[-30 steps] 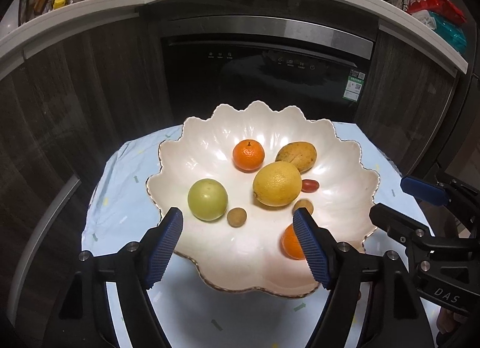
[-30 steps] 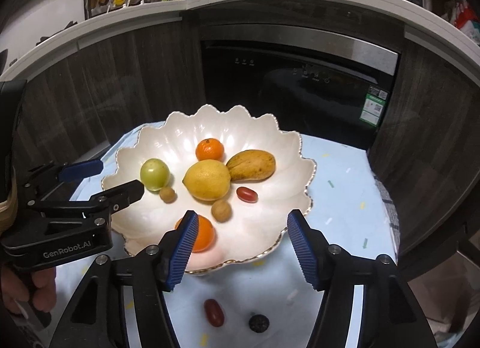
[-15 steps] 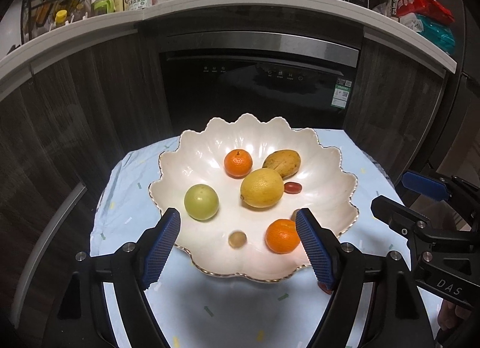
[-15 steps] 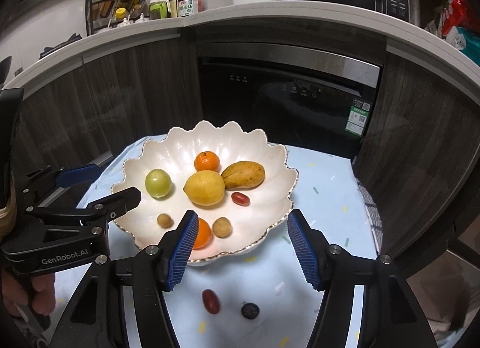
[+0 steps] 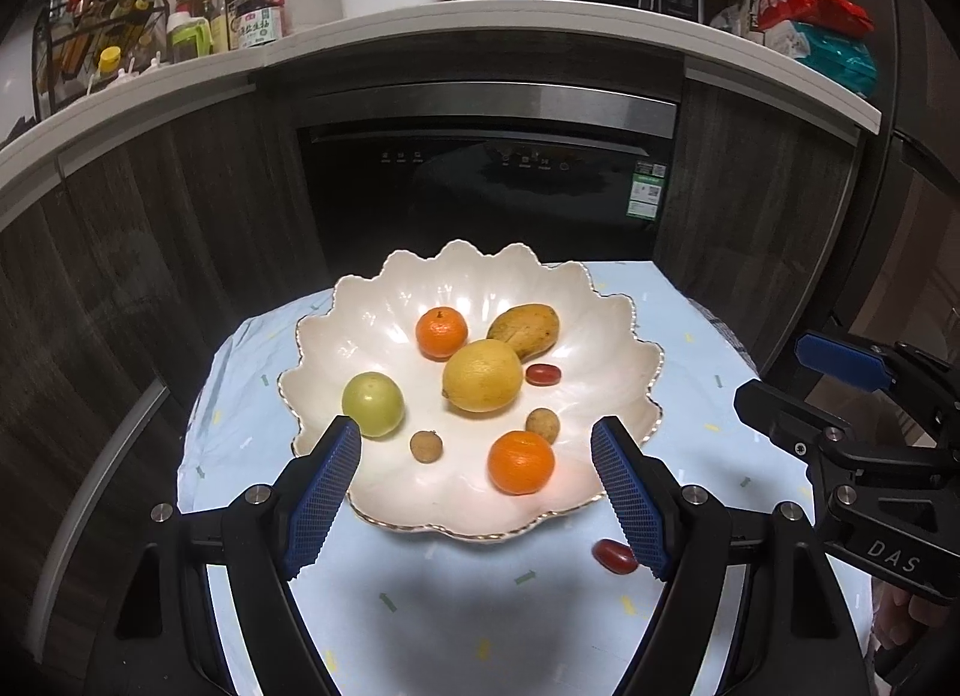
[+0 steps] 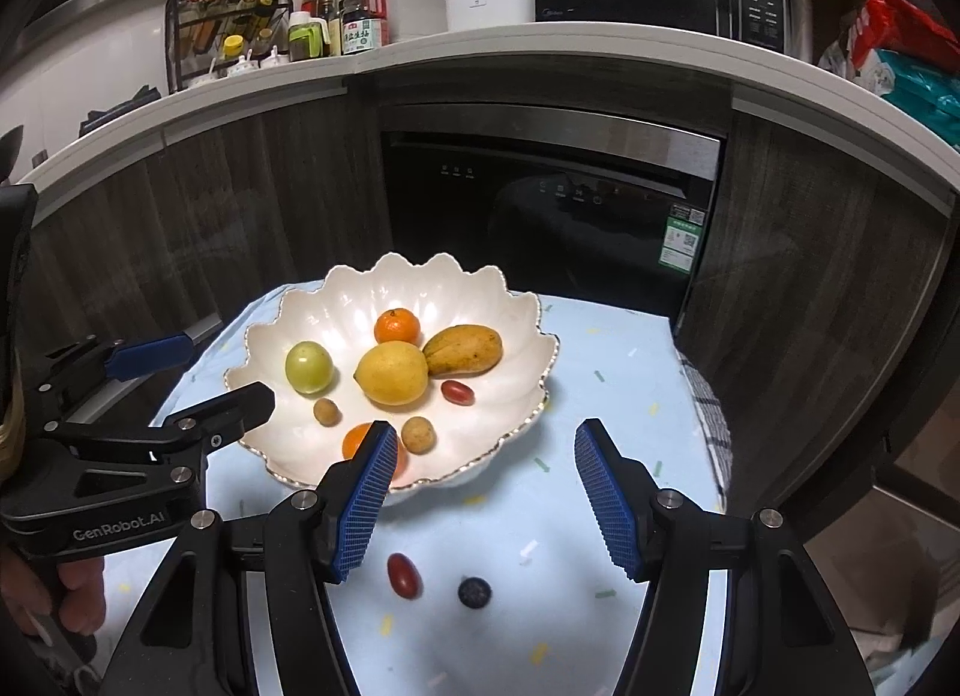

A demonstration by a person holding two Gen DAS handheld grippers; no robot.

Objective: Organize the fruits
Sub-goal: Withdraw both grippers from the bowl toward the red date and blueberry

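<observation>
Fruits sit mostly inside the white scalloped bowl [image 5: 624, 348], which rests on your pale blue tablecloth [image 5: 456, 606] in front of a dark built-in appliance [image 5: 480, 186]. In the bowl you have a lemon [image 5: 482, 375] near the middle, with a mango [image 5: 523, 329] touching it at the back right and a tangerine [image 5: 441, 332] just behind it. A green round fruit [image 5: 372, 403] lies well to the left. A small red fruit [image 5: 543, 374] sits just right of the lemon. Toward the near rim lie a second orange [image 5: 520, 462] and two small brown fruits [image 5: 426, 446], one on each side of it and a little further back.

Two pieces lie outside the bowl on the cloth, near you: a red oblong fruit [image 6: 403, 575] and, just beside it to the right, a dark round berry [image 6: 474, 591].

Your left gripper [image 5: 477, 492] hangs above the bowl's near edge with its blue pads [image 5: 321, 495] spread wide and nothing between them. Its jaws have just been opening a little.

Your right gripper [image 6: 483, 501] is over the cloth at the near right of the bowl, jaws parted and empty, the red oblong fruit and the berry lying on the cloth below the gap. Your hand [image 6: 54, 594] shows at the lower left of the right wrist view, around the left gripper's handle.
</observation>
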